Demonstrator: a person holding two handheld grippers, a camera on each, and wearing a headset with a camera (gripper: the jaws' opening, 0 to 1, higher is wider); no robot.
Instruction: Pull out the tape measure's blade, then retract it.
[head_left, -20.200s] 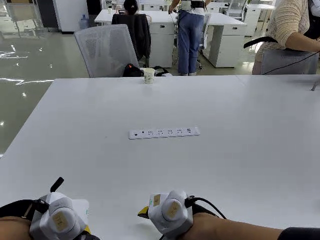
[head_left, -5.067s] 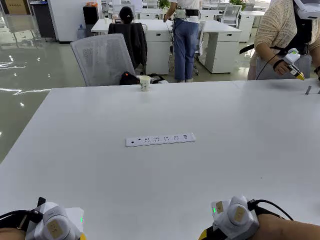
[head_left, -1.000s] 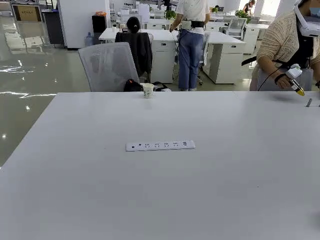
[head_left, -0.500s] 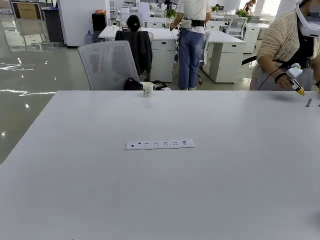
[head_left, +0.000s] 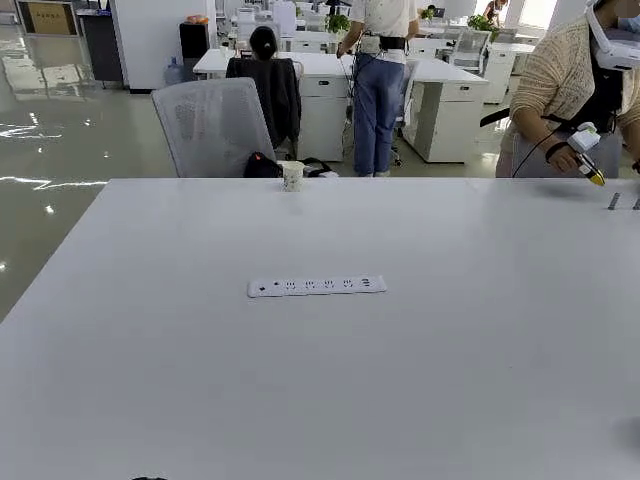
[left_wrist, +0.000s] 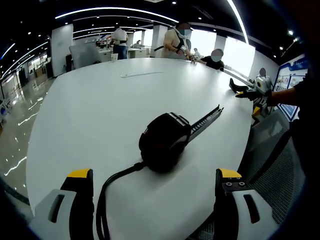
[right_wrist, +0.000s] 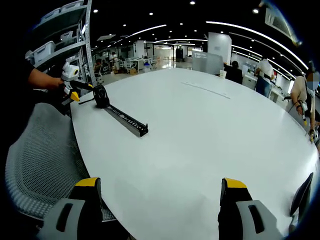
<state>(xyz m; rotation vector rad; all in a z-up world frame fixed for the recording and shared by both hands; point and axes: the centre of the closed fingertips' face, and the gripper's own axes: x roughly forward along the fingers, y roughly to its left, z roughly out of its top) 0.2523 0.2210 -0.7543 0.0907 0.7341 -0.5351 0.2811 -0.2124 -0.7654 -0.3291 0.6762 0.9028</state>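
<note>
Squarely before hand-held gripper (left_wrist: 153, 174), tape measure (left_wrist: 165, 142)

Black tape measure (left_wrist: 164, 141) with dark blade (right_wrist: 126, 121), white table (head_left: 400, 380); yellow-tipped white left claw (left_wrist: 154, 174) and right claw (right_wrist: 161, 181).

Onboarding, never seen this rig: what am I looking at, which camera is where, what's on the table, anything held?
No robot: a person holds a two-jaw gripper in each hand and wears a headset camera. The head view looks across a white table with a power strip and a paper cup. Each round picture comes from a camera riding on one gripper. The left gripper is open, just behind a black tape measure lying with its blade pulled out. The right gripper is open, farther off, holding nothing.
</note>
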